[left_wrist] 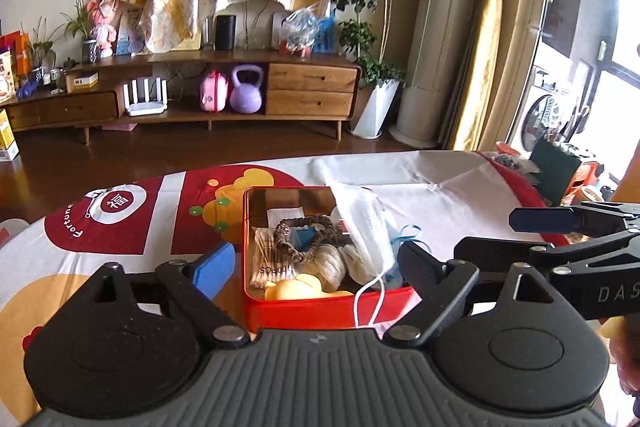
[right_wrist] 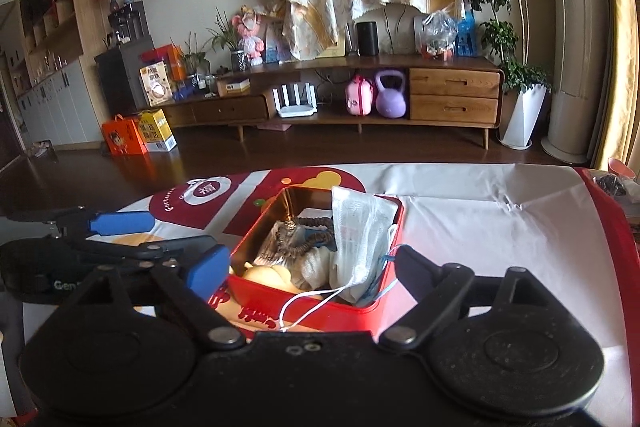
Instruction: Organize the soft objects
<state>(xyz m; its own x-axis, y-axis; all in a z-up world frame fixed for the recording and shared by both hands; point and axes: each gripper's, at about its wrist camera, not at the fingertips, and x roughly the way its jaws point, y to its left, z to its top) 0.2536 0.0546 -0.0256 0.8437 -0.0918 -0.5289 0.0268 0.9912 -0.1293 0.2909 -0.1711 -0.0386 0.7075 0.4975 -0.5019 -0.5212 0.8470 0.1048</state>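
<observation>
Mask draped over red tin rim

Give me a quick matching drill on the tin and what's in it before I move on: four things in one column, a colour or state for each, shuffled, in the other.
Things:
1. face mask
2. hair scrunchie
3. tin box
4. cotton swabs

Colour or state:
A. red outside, shiny inside
B. dark ring lying on top of the other items
C. white, standing tall, ear loop hanging over the tin's near wall
D. a bundle in a clear packet

Pairs: 1-C, 2-B, 3-A, 4-D
</observation>
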